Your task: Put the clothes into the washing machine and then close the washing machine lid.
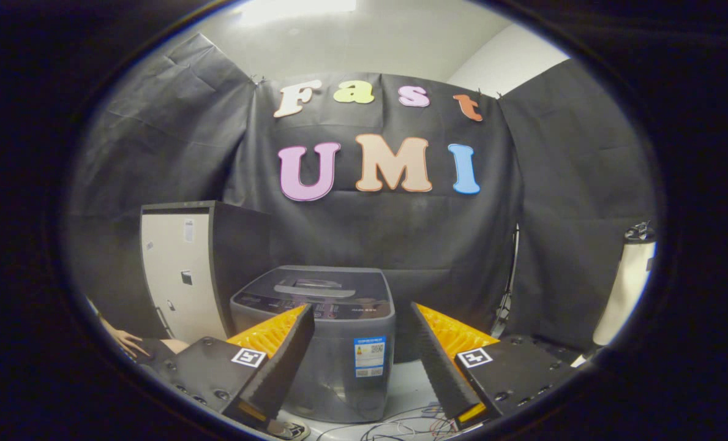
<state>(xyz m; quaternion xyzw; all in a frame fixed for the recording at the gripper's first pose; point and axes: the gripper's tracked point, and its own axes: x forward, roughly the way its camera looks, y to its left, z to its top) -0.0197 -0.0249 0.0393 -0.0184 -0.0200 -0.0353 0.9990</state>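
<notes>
Both fingers (284, 358) of the gripper (364, 318) are seen spread wide apart, with nothing held between their ribbed black pads and orange backs. Square printed markers are carried on the black finger mounts, one on each side. Ahead of the fingers, and partly framed between them, the washing machine (333, 349) is seen standing on a pale floor (412, 386). It is a grey top-loader, and its lid (318, 285) is shown lying flat and closed over the top, with a recessed handle near the middle and a control strip along the front edge. A blue and white sticker (370, 356) is fixed to the front panel. Neither finger is in contact with the machine.

Beside the machine, on the side of the left finger, a tall cabinet (186, 269) with a pale front and dark side is placed against the booth's black cloth wall (400, 233). A person's hand (125, 340) is glimpsed low down near that cabinet, just beyond the left finger mount. Loose cables (400, 429) are scattered on the floor below the machine. Well off to the other side, a pale cylindrical object (627, 288) with a dark cap is seen leaning against the cloth.
</notes>
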